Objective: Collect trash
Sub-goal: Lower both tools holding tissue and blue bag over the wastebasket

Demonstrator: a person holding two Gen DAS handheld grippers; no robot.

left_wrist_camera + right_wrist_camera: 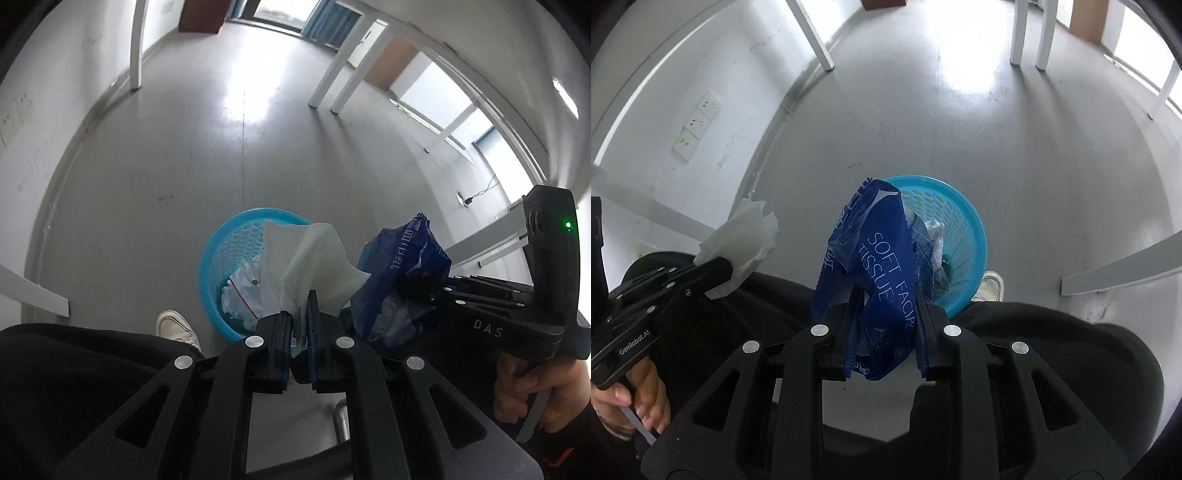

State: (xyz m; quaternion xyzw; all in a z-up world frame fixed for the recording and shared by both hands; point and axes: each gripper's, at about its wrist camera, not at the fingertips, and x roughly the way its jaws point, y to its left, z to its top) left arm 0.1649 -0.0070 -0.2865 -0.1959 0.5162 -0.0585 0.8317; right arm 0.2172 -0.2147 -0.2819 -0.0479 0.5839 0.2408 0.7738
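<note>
My left gripper is shut on a crumpled white tissue and holds it above the near rim of a blue plastic waste basket on the floor. My right gripper is shut on a blue tissue-pack wrapper printed "SOFT FACIAL TISSUE", held over the basket. The basket holds white and clear plastic scraps. In the left wrist view the wrapper and right gripper are to the right. In the right wrist view the tissue and left gripper are to the left.
The grey floor spreads around the basket. White table legs stand farther off, and a white shelf edge is at the right. The person's black-clad legs and white shoe are beside the basket. Wall sockets are on the left wall.
</note>
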